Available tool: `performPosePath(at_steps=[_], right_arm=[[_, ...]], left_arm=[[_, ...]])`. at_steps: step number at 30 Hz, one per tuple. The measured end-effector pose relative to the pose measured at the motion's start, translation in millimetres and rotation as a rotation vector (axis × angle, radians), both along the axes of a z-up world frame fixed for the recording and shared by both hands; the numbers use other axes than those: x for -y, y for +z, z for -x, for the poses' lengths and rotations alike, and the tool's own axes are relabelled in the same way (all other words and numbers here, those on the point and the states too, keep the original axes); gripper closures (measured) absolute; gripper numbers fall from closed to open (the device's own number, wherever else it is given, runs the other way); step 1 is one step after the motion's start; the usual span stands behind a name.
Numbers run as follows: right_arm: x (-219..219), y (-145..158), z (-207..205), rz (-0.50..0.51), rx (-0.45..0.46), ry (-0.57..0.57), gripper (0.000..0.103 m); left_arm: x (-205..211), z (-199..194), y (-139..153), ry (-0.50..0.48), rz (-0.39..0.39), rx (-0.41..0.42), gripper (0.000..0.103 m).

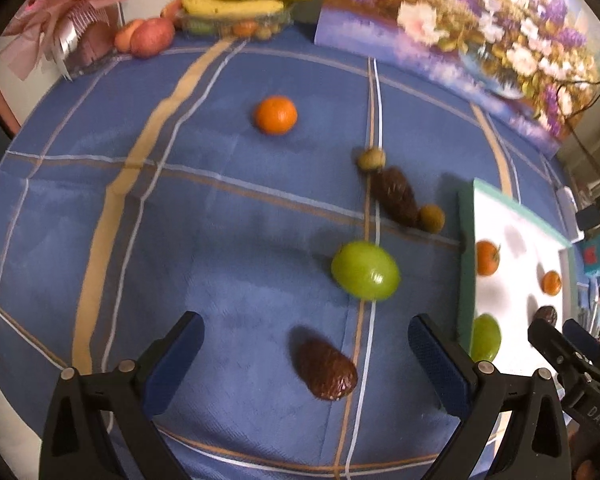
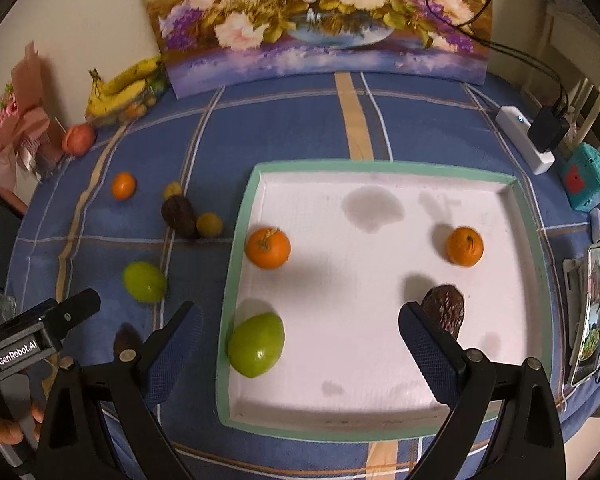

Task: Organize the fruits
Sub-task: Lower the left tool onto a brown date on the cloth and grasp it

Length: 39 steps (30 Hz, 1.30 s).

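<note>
While both hover | left claw (image 1: 306, 364) spread wide around brown fruit (image 1: 325, 369), untouched | right claw (image 2: 300, 348) released, empty

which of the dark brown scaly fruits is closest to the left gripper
The brown scaly fruit lying alone on the blue cloth, right between the open left gripper fingers. The second one lies farther off between two small round fruits; the third is in the white tray.

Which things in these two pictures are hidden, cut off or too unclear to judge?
- Right wrist view: brown scaly fruit on the cloth is half hidden behind the right gripper finger.
- Right wrist view: brown fruit in the tray, near end covered by the other finger.
- Left wrist view: tray, far side cut by the right gripper body.
- Left wrist view: glass bowl under the bananas, contents blurred.
</note>
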State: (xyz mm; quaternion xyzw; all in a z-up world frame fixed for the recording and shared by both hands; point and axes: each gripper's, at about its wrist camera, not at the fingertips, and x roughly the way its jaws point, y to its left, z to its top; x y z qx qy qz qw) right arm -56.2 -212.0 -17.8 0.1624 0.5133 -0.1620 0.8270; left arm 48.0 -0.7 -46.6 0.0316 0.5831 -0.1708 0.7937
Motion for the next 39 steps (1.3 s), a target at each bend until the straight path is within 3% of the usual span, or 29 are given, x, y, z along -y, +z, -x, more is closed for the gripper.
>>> performPosePath(at_steps=[9, 12, 14, 16, 20, 27, 39], right_arm=[[-4, -20, 7, -0.014, -0.071, -0.003, 0.004], [-4, -23, 10, -0.016, -0.080, -0.004, 0.004], [-3, -23, 11, -0.016, -0.079, -0.007, 0.004], [-2, -23, 12, -0.018, -0.079, -0.008, 0.004], [-2, -23, 12, -0.019, -0.080, -0.007, 0.004], [-2, -23, 12, -0.019, -0.080, -0.009, 0.004], [-1, -19, 8, -0.047, -0.047, -0.022, 0.004]], left_arm=[[1, 5, -29, -0.008, -0.051, -0.095, 0.003], [3, 7, -33, -0.022, -0.039, -0.120, 0.023], [3, 7, -35, -0.024, -0.026, -0.138, 0.030], [5, 8, -36, -0.026, -0.010, -0.154, 0.046], [6, 8, -37, -0.032, 0.006, -0.171, 0.061], [13, 10, -28, -0.054, 0.030, -0.152, 0.063], [-4, -7, 3, 0.060, 0.061, -0.035, 0.063]])
